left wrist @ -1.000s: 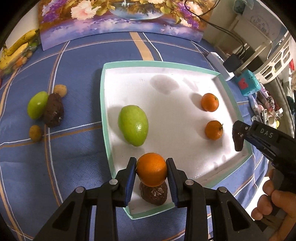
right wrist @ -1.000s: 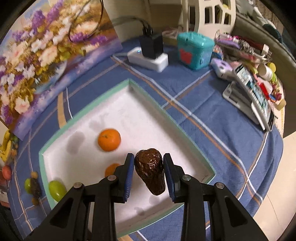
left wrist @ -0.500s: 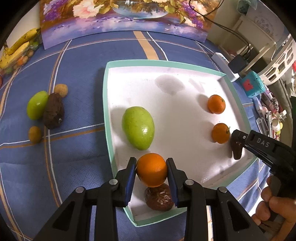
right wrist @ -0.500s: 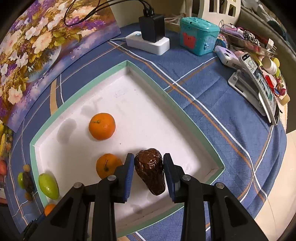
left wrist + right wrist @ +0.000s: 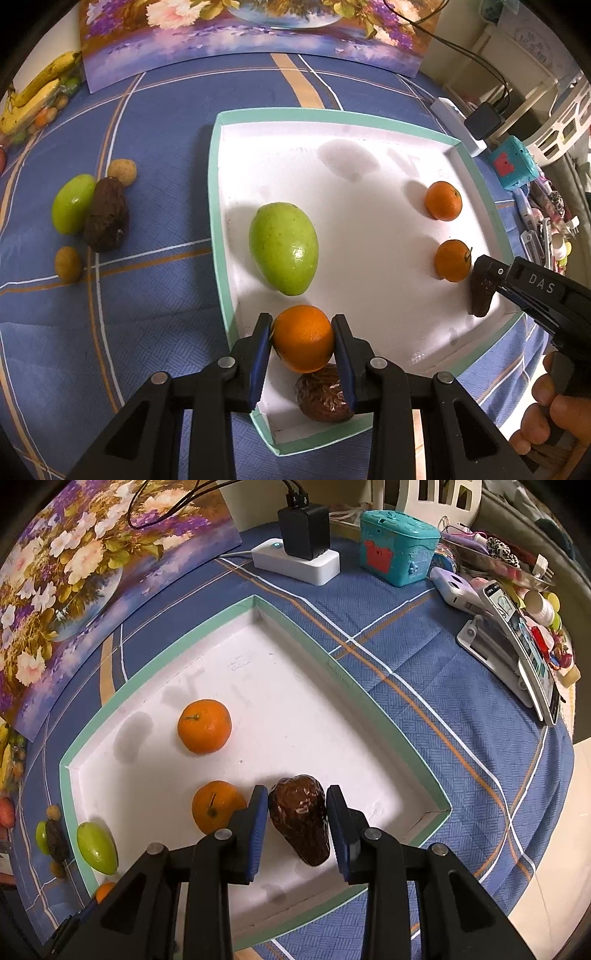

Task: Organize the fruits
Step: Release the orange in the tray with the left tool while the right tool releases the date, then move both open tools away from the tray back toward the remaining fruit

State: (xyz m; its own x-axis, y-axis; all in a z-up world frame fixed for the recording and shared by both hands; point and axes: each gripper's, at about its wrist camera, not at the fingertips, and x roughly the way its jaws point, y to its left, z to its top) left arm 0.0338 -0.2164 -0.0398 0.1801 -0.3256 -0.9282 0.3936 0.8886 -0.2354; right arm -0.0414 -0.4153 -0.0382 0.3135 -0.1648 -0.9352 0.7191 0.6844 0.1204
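Note:
My left gripper [image 5: 302,338] is shut on an orange [image 5: 303,338], held over the near left corner of the white tray [image 5: 218,192] with a teal rim. Under the orange a dark brown wrinkled fruit [image 5: 321,395] lies in that corner. A big green mango [image 5: 283,248] and two small oranges [image 5: 443,201] [image 5: 452,260] rest in the tray. My right gripper [image 5: 296,818] is shut on a dark brown avocado [image 5: 300,823], low over the tray's near right part, beside a small orange [image 5: 216,805]. Another small orange [image 5: 204,725] lies farther in.
Left of the tray on the blue checked cloth lie a green fruit [image 5: 72,208], a brown avocado [image 5: 106,219] and two small tan fruits [image 5: 122,171] [image 5: 68,264]. A flower painting [image 5: 258,33] stands behind. A power strip [image 5: 295,561], teal box [image 5: 399,552] and clutter fill the right side. Bananas [image 5: 33,92] sit far left.
The right gripper with its avocado has come down and in, from over the tray's right rim to beside the nearer small orange. The left gripper has shifted only slightly with its orange.

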